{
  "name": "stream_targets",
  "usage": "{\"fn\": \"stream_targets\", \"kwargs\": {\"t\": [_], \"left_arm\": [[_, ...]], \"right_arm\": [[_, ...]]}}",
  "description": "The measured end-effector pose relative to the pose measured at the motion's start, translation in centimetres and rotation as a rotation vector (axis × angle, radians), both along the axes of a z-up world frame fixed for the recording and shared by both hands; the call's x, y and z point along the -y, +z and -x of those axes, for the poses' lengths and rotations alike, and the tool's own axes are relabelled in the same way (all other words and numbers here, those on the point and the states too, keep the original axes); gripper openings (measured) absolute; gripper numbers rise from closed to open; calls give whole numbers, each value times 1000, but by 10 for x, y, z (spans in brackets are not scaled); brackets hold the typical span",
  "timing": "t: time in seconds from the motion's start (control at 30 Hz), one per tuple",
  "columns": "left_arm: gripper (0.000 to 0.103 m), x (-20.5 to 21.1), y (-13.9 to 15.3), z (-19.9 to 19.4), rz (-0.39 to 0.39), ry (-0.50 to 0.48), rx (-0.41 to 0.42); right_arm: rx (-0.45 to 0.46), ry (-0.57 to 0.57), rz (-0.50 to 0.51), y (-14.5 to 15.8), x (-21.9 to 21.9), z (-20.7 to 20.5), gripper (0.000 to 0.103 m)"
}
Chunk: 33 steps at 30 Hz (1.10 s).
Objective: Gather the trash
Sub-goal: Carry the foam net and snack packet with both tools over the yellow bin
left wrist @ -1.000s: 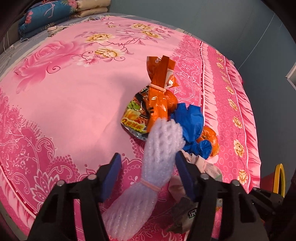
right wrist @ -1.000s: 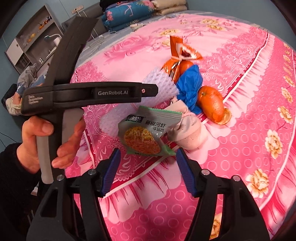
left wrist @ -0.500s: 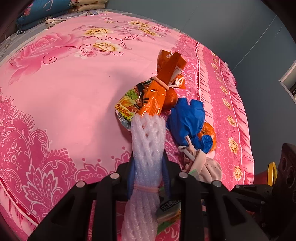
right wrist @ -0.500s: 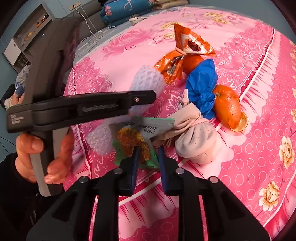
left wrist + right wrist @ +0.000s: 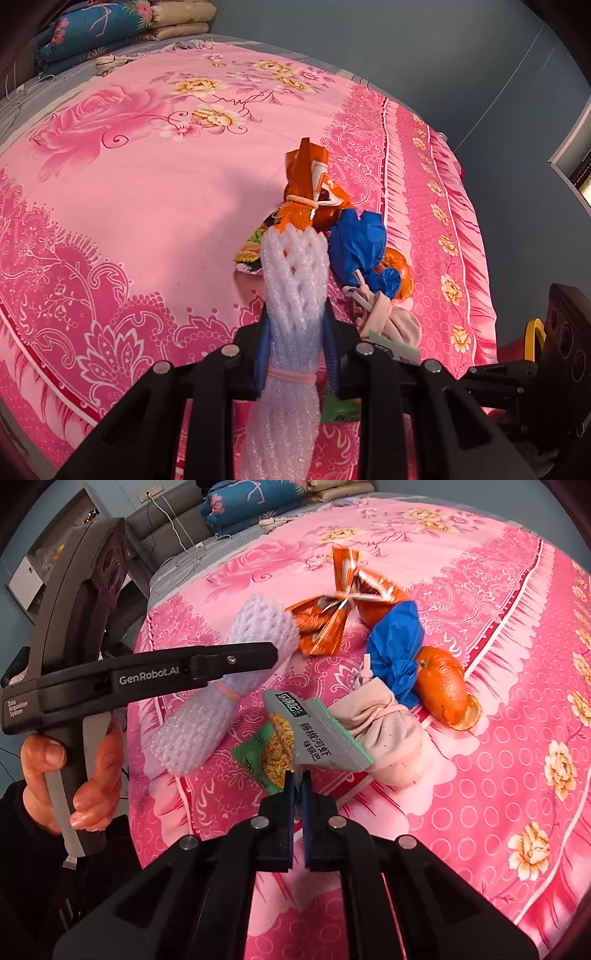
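Observation:
My left gripper is shut on a white foam net sleeve, squeezed between the blue pads above its pink rubber band; it also shows in the right wrist view. My right gripper is shut on the lower edge of a green-and-grey snack packet, lifted off the bed. On the pink bedspread lie an orange wrapper, a blue bag, an orange peel and a beige cloth bundle.
The bed's edge falls away at the right toward a red and yellow object on the floor. Folded quilts lie at the far end. A grey sofa and shelf stand beyond the bed.
Both grippers closed from open: the left onto the foam sleeve, the right onto the snack packet. The packet now hangs lifted and tilted from the right gripper.

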<state>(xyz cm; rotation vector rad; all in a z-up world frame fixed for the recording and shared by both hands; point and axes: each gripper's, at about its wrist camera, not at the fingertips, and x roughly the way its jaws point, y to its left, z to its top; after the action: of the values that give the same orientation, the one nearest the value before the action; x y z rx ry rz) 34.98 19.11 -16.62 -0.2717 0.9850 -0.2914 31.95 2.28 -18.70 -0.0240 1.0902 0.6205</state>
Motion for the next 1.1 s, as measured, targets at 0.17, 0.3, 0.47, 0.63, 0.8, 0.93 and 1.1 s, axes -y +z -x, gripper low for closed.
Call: {"fn": "stream_targets", "kwargs": {"t": [0.17,0.3,0.47,0.63,0.8,0.93,1.1], "left_arm": [[23,-2,16,16,-9,-6,28],[23,-1,26,30,-21,-11,48],[23,1,40,47,-37,-6,73],[23,3,58,63,-44,8,108],[23,9,74,78,-47,11,141],[23,18,87,92,-42,11,169],[23,30,97,106,-48,11,194]], "right_arm": [[30,-5,1,17,10,15,3],[47,-22,-2,30,20,26,3],[70,-32,-20,48,35,45,4],[99,-34,-31,65,47,61,4],[136,-46,-47,83,62,78,4],[172,-65,-60,99,79,91,4],[213,-105,-70,116,102,106,4]]}}
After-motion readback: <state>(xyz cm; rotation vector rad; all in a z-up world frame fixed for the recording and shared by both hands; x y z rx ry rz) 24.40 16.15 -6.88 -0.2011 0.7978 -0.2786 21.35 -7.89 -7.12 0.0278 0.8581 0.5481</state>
